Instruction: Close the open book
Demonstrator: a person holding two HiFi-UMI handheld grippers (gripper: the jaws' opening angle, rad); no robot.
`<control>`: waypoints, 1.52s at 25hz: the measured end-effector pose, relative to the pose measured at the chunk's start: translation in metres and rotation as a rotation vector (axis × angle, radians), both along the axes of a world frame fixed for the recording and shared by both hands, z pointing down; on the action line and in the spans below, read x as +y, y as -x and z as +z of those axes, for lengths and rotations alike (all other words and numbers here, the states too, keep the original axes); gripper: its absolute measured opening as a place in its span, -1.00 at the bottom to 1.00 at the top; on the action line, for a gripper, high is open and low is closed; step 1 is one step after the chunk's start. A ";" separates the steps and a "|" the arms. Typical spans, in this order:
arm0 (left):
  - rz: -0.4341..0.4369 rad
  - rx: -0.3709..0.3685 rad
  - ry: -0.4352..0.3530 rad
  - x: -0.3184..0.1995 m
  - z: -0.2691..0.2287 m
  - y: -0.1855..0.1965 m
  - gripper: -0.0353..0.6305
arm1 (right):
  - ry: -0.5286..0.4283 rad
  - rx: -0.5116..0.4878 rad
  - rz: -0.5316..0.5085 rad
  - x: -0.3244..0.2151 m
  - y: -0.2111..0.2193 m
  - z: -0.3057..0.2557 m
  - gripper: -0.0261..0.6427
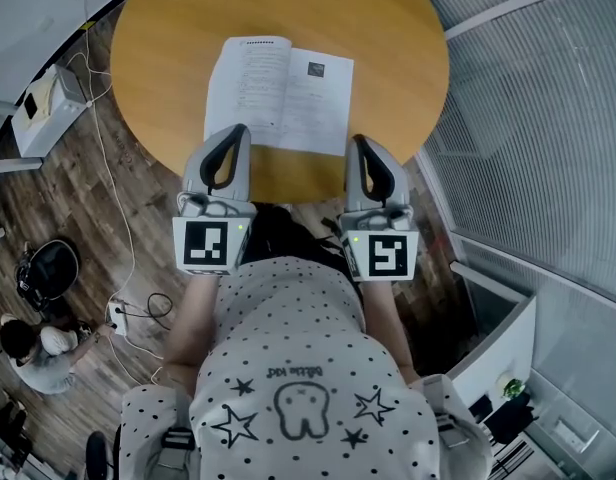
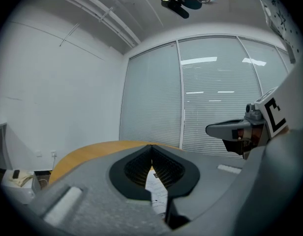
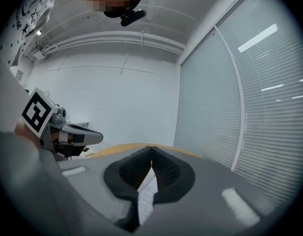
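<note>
An open book (image 1: 279,93) with white printed pages lies flat on the round wooden table (image 1: 168,48). My left gripper (image 1: 239,128) is shut and empty, its tips over the book's near left corner. Over the near right corner my right gripper (image 1: 356,139) hovers, shut too, with nothing held. In the left gripper view the jaws (image 2: 151,146) meet at their tips, and a strip of the page (image 2: 158,191) shows through the gap below them. The right gripper view shows the same: closed tips (image 3: 151,147) and a slice of page (image 3: 146,195) beneath.
The table's near edge (image 1: 288,193) curves just under both grippers. Window blinds (image 1: 528,98) run along the right. On the wooden floor at left lie a white box (image 1: 43,108) and cables (image 1: 118,228). A person sits at the lower left (image 1: 33,348).
</note>
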State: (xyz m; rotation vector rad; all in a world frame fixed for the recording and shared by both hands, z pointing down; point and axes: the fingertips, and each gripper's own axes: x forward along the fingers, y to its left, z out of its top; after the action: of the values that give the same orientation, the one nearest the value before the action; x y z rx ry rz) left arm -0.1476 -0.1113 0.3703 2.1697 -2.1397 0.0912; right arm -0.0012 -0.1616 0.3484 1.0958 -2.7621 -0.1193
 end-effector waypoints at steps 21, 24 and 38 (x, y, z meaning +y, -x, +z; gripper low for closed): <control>-0.005 0.482 0.245 0.014 0.115 -0.023 -0.42 | 0.083 0.033 0.006 0.003 -0.014 0.029 -0.91; -0.035 0.587 0.246 0.013 0.125 -0.022 -0.39 | 0.087 0.032 -0.005 0.004 -0.012 0.031 -0.91; -0.137 0.959 0.274 0.009 0.175 -0.022 -0.26 | 0.110 0.032 -0.027 0.004 -0.013 0.038 -0.91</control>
State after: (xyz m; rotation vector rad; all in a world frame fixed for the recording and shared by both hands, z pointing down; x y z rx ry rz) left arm -0.1254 -0.1025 0.5454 1.4391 -1.5653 -0.5211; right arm 0.0121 -0.1573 0.3863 1.0200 -2.7196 0.0115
